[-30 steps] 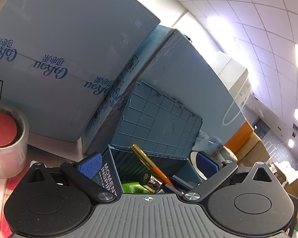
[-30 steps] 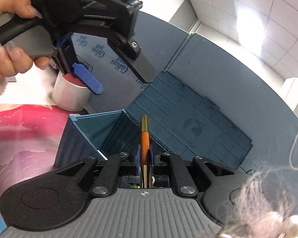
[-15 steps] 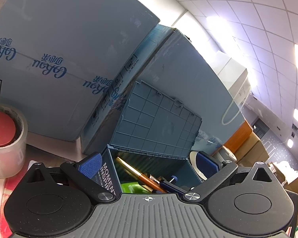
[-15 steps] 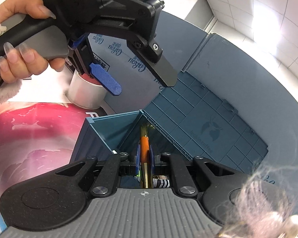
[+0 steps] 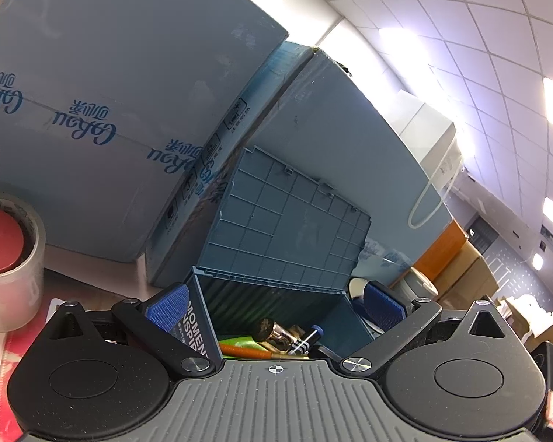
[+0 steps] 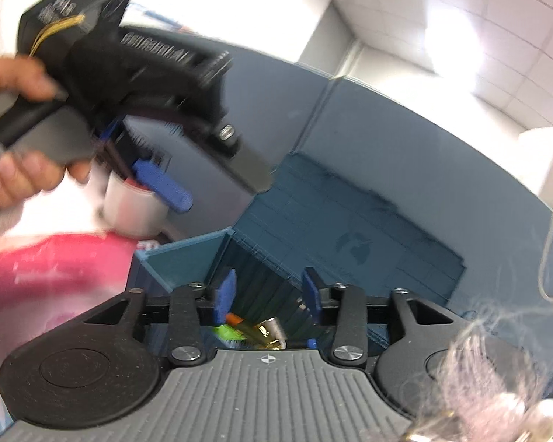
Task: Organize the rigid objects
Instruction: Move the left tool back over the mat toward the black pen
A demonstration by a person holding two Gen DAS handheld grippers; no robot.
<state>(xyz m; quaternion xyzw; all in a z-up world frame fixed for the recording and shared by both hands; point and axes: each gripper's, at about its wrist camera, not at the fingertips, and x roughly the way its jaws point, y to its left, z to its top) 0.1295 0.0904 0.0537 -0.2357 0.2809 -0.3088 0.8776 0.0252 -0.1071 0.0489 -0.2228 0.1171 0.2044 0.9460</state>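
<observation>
Blue bin [image 5: 272,291] holds orange pen [image 5: 239,350]; both grippers' fingers [image 6: 225,294] spread, empty

A blue plastic storage box [image 5: 276,294] sits on the counter [image 5: 92,276], its ribbed grid lid [image 5: 287,228] standing open behind it and leaning back on the large pale-blue cardboard cartons [image 5: 129,92]. Inside the box lie an orange-and-gold pen [image 5: 247,350], a green flat item [image 5: 236,340], a brass-coloured metal piece [image 5: 280,331] and a small dark screwdriver-like tool [image 5: 308,339], close together. A dark booklet with white lettering [image 5: 199,328] stands against the box's left wall. Left of the box, a roll of clear tape around a red core [image 5: 3,265] stands on the counter in front of the cartons. Brown and orange cardboard boxes [image 5: 457,258] are stacked far off to the right.
</observation>
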